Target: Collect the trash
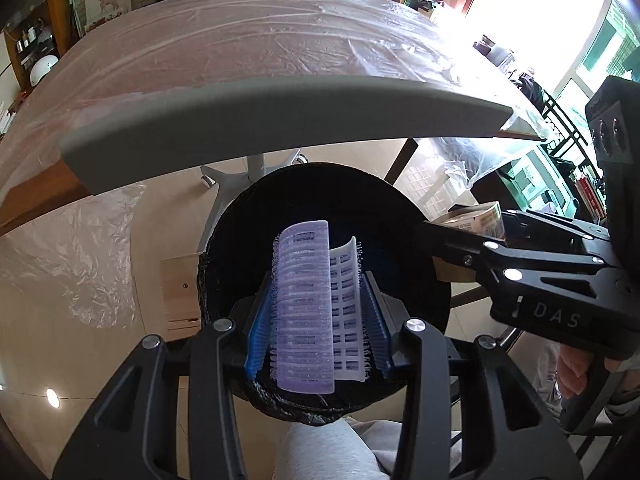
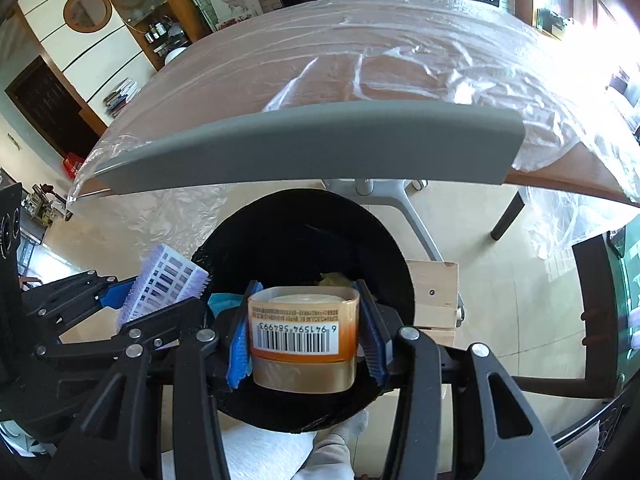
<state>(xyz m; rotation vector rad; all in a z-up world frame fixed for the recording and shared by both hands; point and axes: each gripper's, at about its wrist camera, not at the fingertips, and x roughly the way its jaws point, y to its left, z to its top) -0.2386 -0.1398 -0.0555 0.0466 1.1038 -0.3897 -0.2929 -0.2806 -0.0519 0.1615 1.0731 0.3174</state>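
Both tongs are clamped on trash above the round bin lined with a black plastic bag, which stands on the floor just below the edge of the plastic-covered wooden desk. Left tongs pinch a pale purple and white bristled plastic hair roller, squeezed from both sides by the blue ribbed pads. It looks very light and springy, its open lattice flexing under pressure, so a mid-length hold suits it. Right tongs grip an orange-labelled tub with a barcode across its short sides. It seems stiff, smooth and rather slippery, probably nearly empty; it should drop cleanly once freed.
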